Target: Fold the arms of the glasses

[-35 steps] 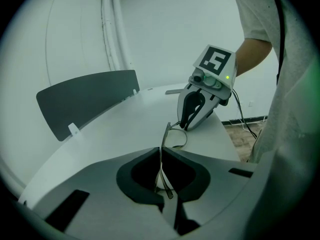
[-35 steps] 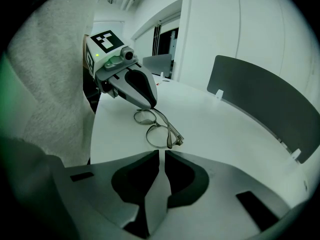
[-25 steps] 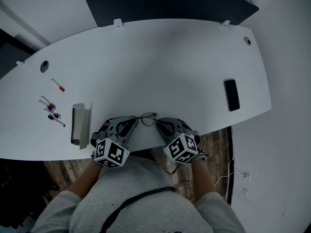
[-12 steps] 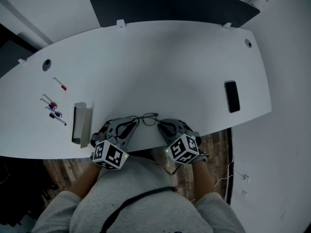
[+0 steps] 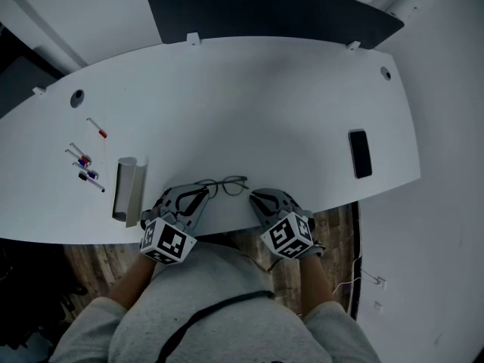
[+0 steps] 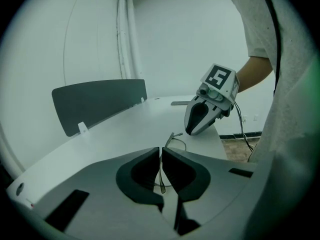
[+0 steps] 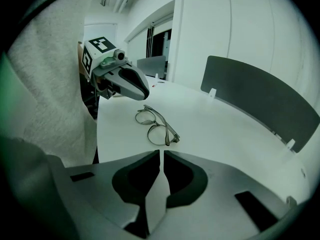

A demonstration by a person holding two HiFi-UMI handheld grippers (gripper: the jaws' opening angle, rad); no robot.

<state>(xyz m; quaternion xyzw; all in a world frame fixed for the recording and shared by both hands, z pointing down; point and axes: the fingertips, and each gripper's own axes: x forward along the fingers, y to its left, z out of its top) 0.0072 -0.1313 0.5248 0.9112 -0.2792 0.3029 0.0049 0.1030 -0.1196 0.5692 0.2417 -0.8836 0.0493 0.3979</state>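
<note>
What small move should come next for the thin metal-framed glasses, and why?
Probably swing the left gripper inward, toward the lenses: its jaws are shut on one unfolded arm of the thin metal-framed glasses, while the right gripper is shut and empty.

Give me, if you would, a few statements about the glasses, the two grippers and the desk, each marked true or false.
1. The left gripper's jaws are closed on one arm of the glasses. True.
2. The right gripper grips the glasses as well. False: its jaws are together with nothing between them, and the glasses lie on the table ahead of it.
3. A dark phone lies on the table at the right gripper's side. True.
4. The markers lie beside the phone. False: they are at the opposite end of the table, near the grey holder.
</note>
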